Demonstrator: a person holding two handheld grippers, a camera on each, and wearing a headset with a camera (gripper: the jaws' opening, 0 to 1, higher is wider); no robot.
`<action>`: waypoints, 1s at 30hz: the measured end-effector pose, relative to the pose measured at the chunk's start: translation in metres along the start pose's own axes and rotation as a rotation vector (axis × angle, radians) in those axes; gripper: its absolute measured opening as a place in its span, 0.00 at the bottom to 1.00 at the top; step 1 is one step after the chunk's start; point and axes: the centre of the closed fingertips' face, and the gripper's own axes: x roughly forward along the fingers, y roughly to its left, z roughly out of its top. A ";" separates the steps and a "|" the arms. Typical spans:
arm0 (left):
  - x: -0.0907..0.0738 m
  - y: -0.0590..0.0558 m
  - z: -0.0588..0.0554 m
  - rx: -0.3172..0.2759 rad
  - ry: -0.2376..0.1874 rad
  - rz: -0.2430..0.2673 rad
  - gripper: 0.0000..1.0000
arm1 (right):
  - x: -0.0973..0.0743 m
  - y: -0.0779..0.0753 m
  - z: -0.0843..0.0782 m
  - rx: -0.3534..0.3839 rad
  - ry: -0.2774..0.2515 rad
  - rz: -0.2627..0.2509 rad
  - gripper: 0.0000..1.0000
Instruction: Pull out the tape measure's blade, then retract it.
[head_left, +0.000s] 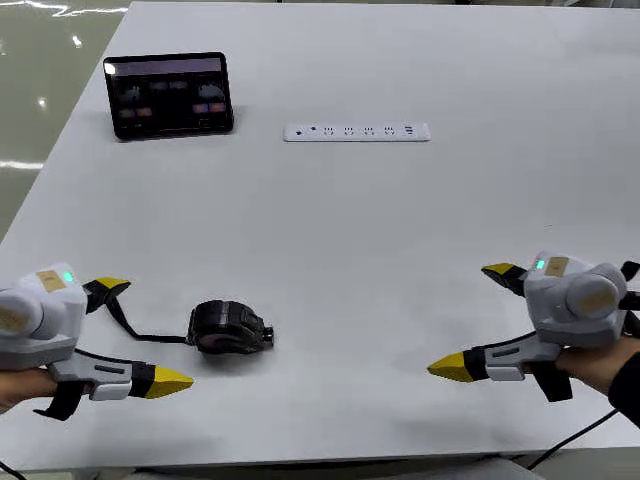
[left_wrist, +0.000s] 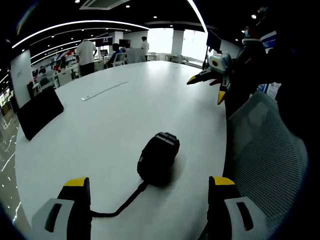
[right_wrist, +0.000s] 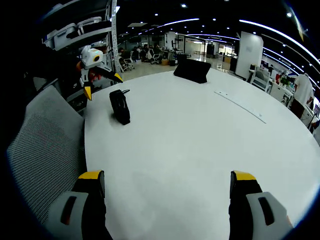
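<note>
A black tape measure lies on the white table, near the front left, with a black wrist strap trailing to its left. My left gripper is open just left of it, jaws spread wide with nothing between them. In the left gripper view the tape measure sits ahead between the yellow-tipped fingers, strap running back toward me. My right gripper is open at the front right, well away from it. From the right gripper view the tape measure lies far off at the upper left, beside the left gripper.
A dark tablet stands propped at the far left of the table. A white power strip lies flat at the far middle. A mesh chair back stands beside the table's near edge. People and desks are in the background.
</note>
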 end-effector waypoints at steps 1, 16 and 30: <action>0.002 0.001 0.002 0.012 0.008 -0.004 0.93 | 0.003 0.001 0.002 -0.003 0.000 0.007 1.00; 0.040 -0.027 0.011 0.268 0.225 -0.240 0.86 | 0.059 0.048 0.026 -0.132 -0.012 0.228 1.00; 0.069 -0.034 0.012 0.346 0.323 -0.263 0.56 | 0.119 0.088 0.056 -0.213 -0.015 0.290 0.89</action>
